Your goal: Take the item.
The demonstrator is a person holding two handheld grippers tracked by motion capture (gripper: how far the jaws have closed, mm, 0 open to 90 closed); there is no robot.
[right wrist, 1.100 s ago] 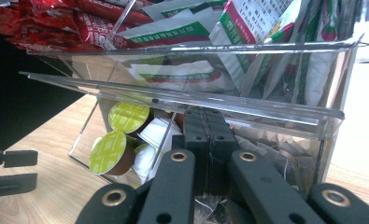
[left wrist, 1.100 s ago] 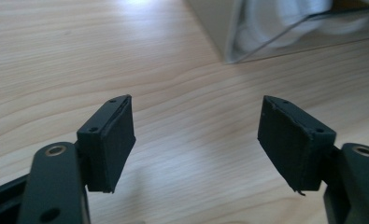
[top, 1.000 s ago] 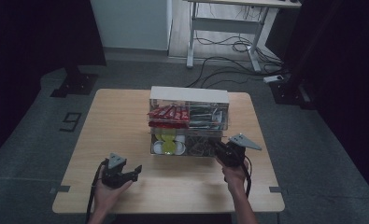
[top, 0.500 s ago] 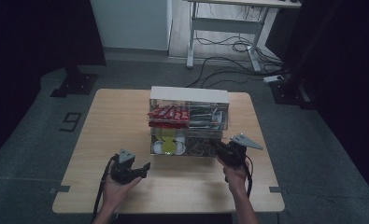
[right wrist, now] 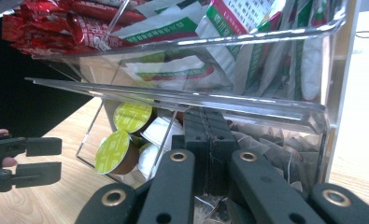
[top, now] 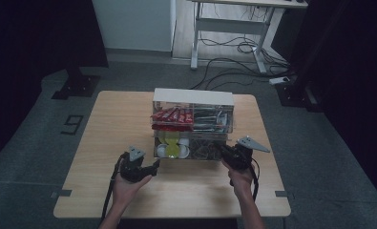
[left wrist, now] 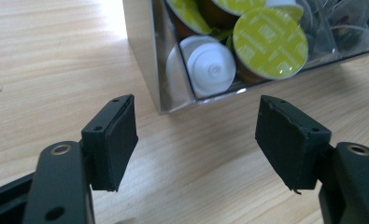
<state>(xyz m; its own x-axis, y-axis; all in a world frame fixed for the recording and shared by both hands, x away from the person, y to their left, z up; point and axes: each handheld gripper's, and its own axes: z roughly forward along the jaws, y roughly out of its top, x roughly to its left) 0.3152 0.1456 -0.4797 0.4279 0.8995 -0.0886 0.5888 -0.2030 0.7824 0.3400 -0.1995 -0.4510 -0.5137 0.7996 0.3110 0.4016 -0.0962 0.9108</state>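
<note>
The left hand-held gripper (left wrist: 196, 140) hovers over the desk (top: 105, 143) with jaws spread wide, just before the corner of the clear organizer (top: 193, 124), by its pods (left wrist: 270, 42). The right hand-held gripper (right wrist: 209, 140), jaws pressed together, reaches into the lower tier among tea bags (right wrist: 266, 149).

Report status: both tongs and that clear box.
Left tongs open, empty, facing the coffee pods at the box corner. Right tongs shut, reaching into the clear box lower shelf by the tea bags. Nothing blocking.
</note>
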